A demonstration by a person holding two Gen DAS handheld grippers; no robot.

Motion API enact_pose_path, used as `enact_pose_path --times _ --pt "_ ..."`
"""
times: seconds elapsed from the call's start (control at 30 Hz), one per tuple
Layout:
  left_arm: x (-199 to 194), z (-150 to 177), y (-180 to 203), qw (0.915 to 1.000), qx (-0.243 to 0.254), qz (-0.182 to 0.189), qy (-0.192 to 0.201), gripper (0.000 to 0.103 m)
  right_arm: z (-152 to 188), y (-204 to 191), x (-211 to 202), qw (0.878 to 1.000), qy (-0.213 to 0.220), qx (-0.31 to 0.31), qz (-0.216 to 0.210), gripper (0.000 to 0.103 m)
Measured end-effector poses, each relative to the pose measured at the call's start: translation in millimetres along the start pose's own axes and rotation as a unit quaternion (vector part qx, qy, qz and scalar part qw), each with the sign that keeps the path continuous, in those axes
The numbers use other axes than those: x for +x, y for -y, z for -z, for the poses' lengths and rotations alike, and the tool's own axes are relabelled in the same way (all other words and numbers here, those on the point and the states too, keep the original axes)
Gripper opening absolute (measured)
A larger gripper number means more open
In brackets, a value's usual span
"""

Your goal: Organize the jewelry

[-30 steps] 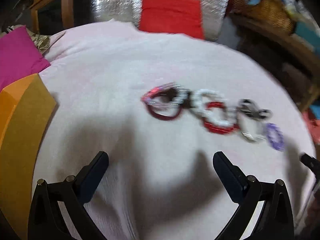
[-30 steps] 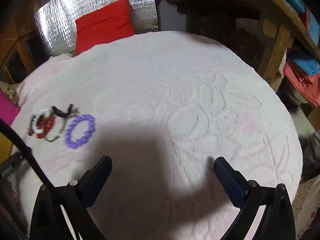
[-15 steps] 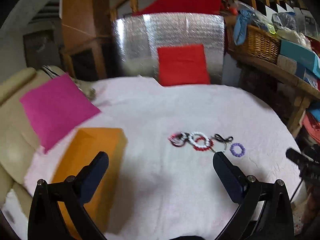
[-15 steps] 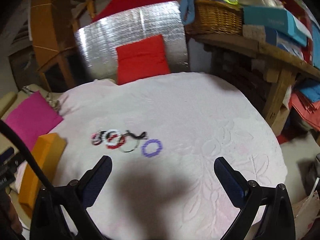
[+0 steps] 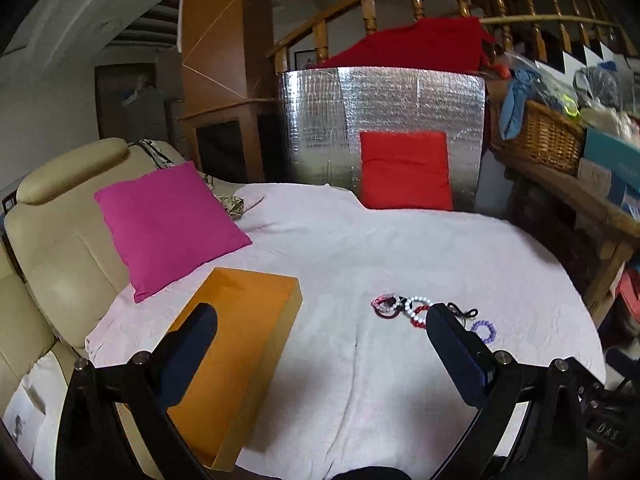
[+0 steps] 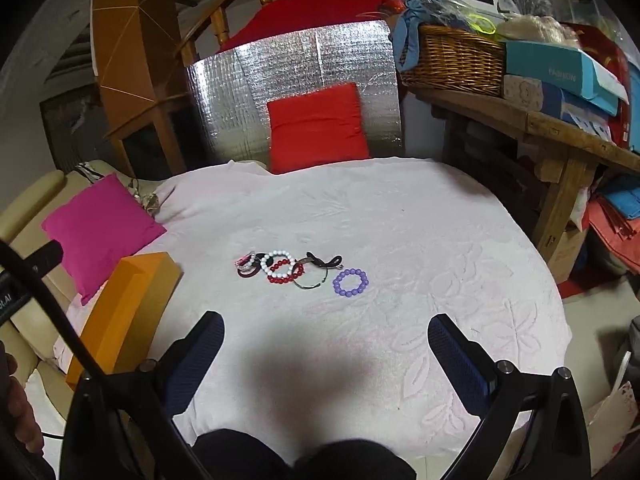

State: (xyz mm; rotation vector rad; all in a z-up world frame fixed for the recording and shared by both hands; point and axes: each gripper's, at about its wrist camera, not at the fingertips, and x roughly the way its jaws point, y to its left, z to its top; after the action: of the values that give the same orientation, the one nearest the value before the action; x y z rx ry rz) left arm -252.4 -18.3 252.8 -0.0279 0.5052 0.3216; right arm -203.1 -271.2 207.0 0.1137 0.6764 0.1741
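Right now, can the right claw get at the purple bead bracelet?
Probably yes. The right claw is open and empty, and only bare white cloth lies between it and the purple bead bracelet, which sits apart from the other bracelets.

open cloth (image 6: 360,208) around bracelets (image 6: 296,272), orange box (image 6: 128,304) left

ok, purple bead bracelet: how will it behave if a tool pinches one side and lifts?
The purple bead bracelet looks like round beads on a cord, so it will probably sag and swing, not stay a rigid ring. Likely light. It lies apart from the tangled pile, so it should lift clear without snagging.
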Motion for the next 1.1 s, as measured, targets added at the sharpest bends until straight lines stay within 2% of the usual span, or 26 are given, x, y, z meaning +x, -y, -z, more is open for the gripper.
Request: enact_pose_path --times 0.2,0.8,0.97,1.1 --pt "-5.0 -3.9 -2.7 0.9997 0.000 -0.021 0.013 0.103 -2.9 -2.5 0.3 1.000 0.000 0.004 0.001 0.103" --pt "11.5 -7.4 2.6 0.9995 0.013 -0.028 0.003 0.103 -13.1 -2.3 18.8 1.000 -0.009 0.007 -0.003 0.103" --pt "23.1 -6.0 3.8 0.9992 0.023 -0.032 -0.004 0.103 -15.0 -0.8 27.9 1.000 -0.013 0.007 -0.007 0.103" --pt "43.7 1.2 3.2 0.9987 0.040 -0.018 -0.026 0.103 -15.1 6.3 42.5 1.000 -0.018 0.004 -0.017 0.103"
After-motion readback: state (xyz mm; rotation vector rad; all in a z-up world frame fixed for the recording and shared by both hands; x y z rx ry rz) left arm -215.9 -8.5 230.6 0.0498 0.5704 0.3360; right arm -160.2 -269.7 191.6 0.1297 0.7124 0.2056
